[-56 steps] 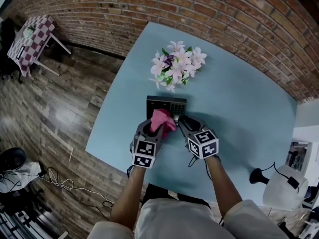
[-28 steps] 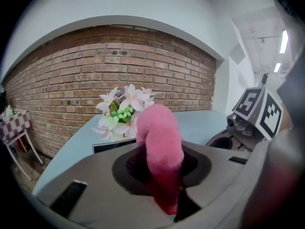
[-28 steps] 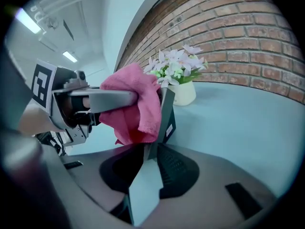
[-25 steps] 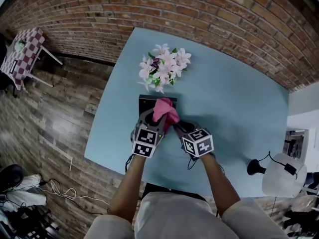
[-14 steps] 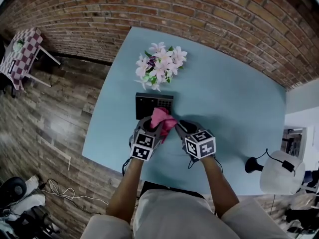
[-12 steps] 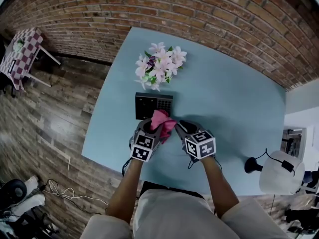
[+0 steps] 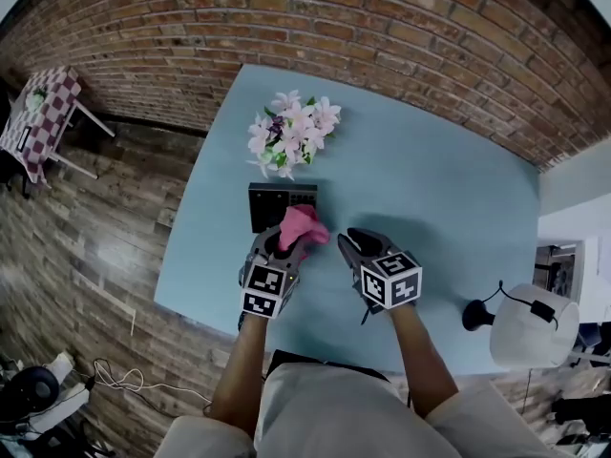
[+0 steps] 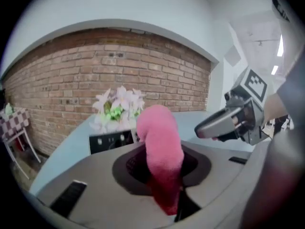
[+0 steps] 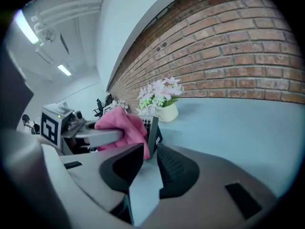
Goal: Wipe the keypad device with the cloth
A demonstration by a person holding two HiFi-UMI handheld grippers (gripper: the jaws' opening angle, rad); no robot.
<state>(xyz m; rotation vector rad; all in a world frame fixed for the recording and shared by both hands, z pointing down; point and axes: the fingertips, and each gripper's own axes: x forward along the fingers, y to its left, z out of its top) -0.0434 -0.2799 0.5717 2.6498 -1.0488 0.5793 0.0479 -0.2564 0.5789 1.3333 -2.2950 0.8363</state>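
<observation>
The black keypad device [image 7: 279, 203] stands on the light blue table [image 7: 430, 189], just in front of the flowers. My left gripper [image 7: 284, 243] is shut on a pink cloth [image 7: 302, 225], which bulges out of its jaws against the device's near right corner. In the left gripper view the cloth [image 8: 161, 142] fills the jaws, with the keypad device [image 8: 110, 141] behind it. My right gripper [image 7: 351, 243] stands open and empty to the right, apart from the device. Its own view shows bare table between the jaws, with the keypad device [image 9: 152, 128] and cloth [image 9: 121, 127] just ahead.
A bunch of pink and white flowers [image 7: 286, 132] sits just beyond the device. A brick wall [image 7: 401, 36] runs behind the table. A white lamp-like object [image 7: 530, 327] stands off the table's near right corner. Wooden floor [image 7: 86, 227] lies to the left.
The cloth has slid from the top of the keypad back to its near right corner. My right gripper has drawn away from the device to the right.
</observation>
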